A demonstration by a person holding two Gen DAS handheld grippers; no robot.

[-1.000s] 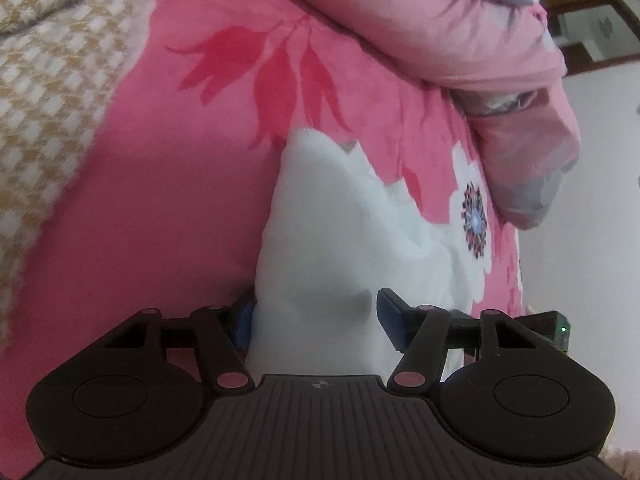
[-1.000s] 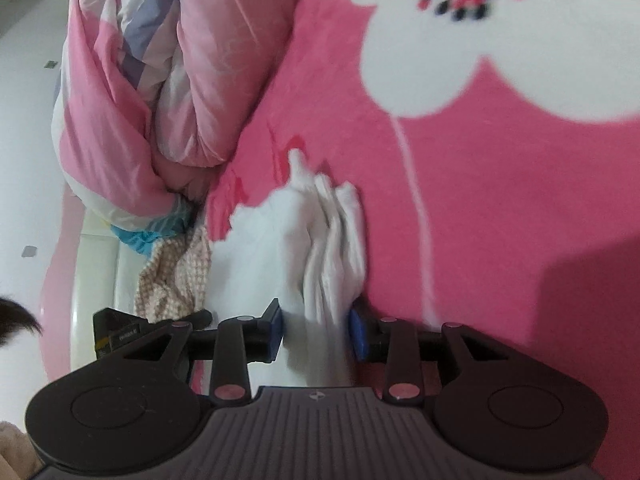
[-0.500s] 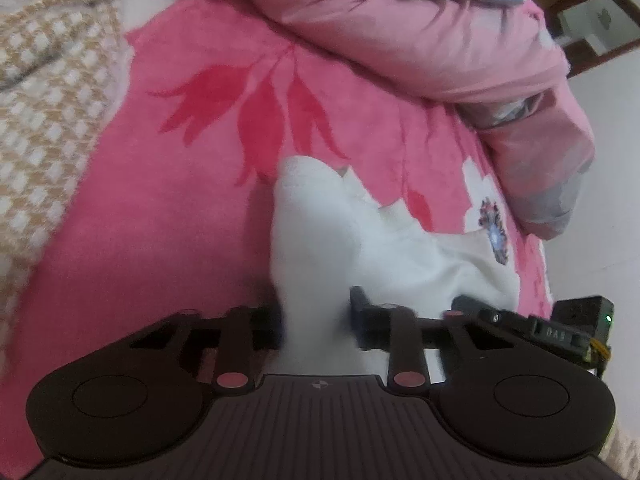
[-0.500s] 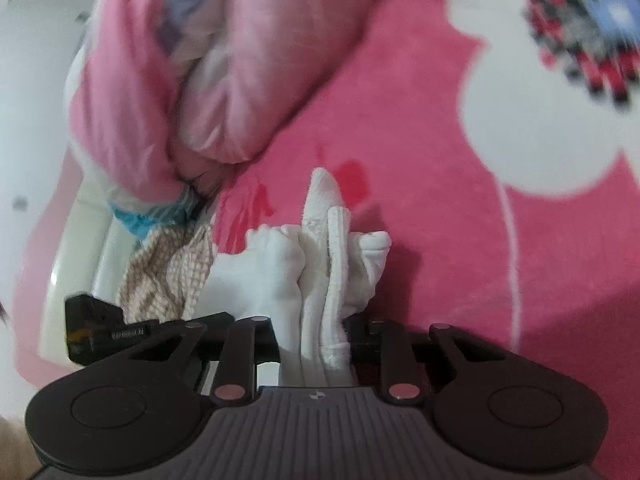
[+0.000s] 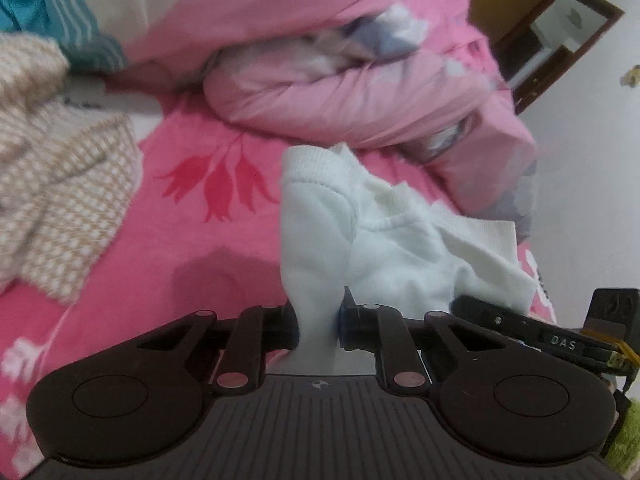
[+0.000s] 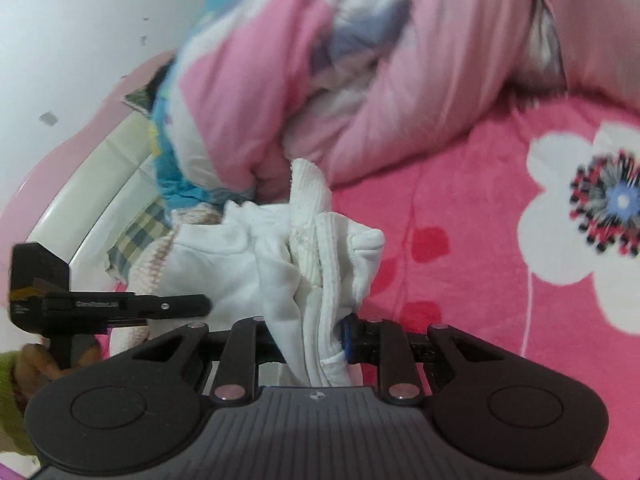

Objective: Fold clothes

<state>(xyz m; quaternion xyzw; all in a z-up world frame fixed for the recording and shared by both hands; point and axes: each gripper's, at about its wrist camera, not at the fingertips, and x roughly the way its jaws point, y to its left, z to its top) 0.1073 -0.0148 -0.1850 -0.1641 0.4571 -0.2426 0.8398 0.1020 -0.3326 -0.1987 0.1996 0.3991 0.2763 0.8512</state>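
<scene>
1. The white garment (image 5: 384, 248), soft fleecy knit with ribbed cuffs, hangs bunched above the pink flowered bed (image 5: 168, 248).
2. The left gripper (image 5: 318, 320) is closing its fingers, a fold pinched between them.
3. The right gripper (image 6: 316, 336) clamps a thicker ribbed bundle.
4. "DAS" shows on the right gripper's side.
5. A puffy pink quilt (image 5: 352, 80) lies behind.

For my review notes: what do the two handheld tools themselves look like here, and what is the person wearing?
Both are matt black: a ribbed base plate, two round discs and slanted link bars with pale pink rivets. The left tool and right tool have blue pads at the fingertips. Seen from the left camera, the right tool's side bar bears white letters reading DAS and a yellowish strip. A lime green sleeve shows at the wrist.
</scene>
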